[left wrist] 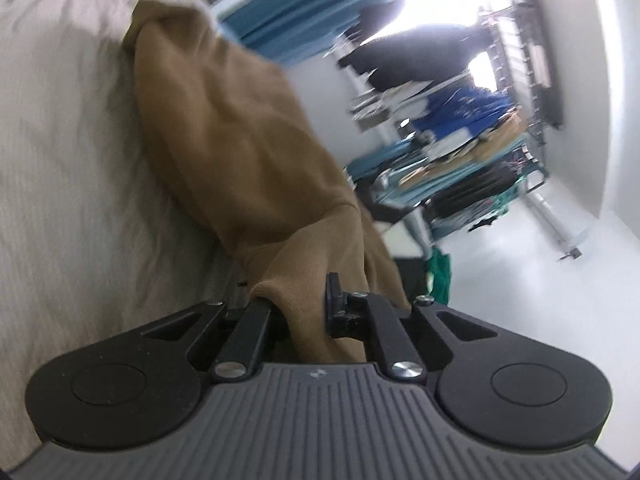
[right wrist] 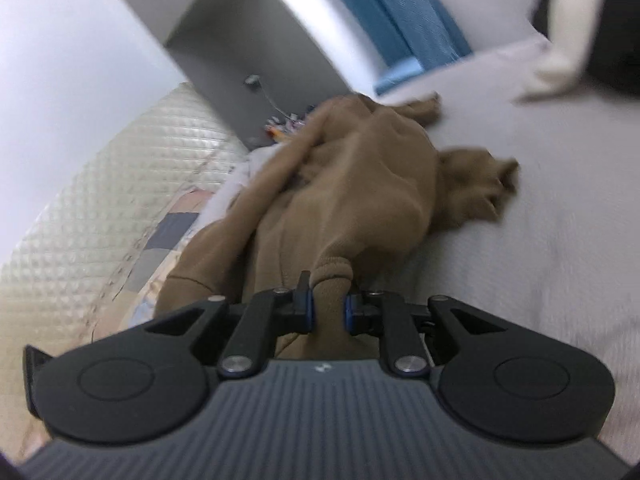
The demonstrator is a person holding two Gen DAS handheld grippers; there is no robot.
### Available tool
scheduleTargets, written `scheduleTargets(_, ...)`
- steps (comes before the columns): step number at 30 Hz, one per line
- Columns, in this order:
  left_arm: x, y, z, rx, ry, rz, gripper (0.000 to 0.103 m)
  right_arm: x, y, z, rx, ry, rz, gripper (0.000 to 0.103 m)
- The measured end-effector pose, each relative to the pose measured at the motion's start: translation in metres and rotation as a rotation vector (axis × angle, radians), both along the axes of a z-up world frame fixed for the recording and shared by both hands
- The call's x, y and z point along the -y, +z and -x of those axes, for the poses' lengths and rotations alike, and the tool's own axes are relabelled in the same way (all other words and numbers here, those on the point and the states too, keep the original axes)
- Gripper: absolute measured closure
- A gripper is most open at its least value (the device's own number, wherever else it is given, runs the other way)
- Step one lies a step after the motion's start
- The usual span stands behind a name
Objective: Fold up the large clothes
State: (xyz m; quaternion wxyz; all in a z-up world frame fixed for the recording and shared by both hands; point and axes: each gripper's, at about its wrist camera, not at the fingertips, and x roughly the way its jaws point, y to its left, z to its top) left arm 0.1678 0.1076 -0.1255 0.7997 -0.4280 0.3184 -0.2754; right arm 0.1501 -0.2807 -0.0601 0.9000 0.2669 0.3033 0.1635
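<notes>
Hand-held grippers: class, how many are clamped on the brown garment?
2. The left hand-held gripper pinches one bunched edge; the right hand-held gripper pinches another edge of the brown garment lying on the bed.

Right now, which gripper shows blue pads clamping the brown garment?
The right gripper: blue pads pinch the brown garment. The left gripper shows none.

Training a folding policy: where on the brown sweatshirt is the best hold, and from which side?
Grip the ribbed hem edge of the brown sweatshirt, approaching from its near side, as both the right gripper and left gripper do: that bunched band stands up thick enough to pinch.
</notes>
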Motion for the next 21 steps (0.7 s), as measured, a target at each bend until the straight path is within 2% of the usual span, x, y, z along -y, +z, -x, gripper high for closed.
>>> scheduleTargets(3,-0.004,-0.007,-0.002,-0.015,0.014,0.013,0.092,-0.003,0.001,-0.003,0.006,0.014,-0.008,0.085)
scheduleTargets(5,-0.008,-0.009,-0.007,-0.021,0.022,0.043,0.084,-0.005,0.002,-0.005,0.025,0.038,-0.012,0.085)
scheduleTargets(8,-0.016,-0.016,-0.012,-0.023,0.036,0.099,0.065,-0.003,-0.004,-0.005,0.051,0.073,-0.042,0.085)
scheduleTargets(10,-0.017,-0.017,-0.017,-0.007,0.021,0.118,0.049,-0.003,-0.003,-0.007,0.064,0.103,-0.066,0.085)
scheduleTargets(11,-0.018,-0.016,-0.021,0.001,0.013,0.113,0.047,-0.005,-0.002,-0.007,0.078,0.123,-0.074,0.085)
scheduleTargets(16,-0.021,0.006,-0.02,0.051,-0.028,0.007,0.044,-0.013,-0.001,-0.01,0.131,0.193,-0.076,0.085)
scheduleTargets(18,-0.023,0.016,-0.015,0.056,-0.022,-0.069,0.044,-0.015,-0.001,-0.013,0.14,0.216,-0.091,0.085)
scheduleTargets(21,-0.016,0.027,-0.006,0.064,-0.023,-0.172,0.044,-0.023,0.0,-0.017,0.16,0.243,-0.062,0.085)
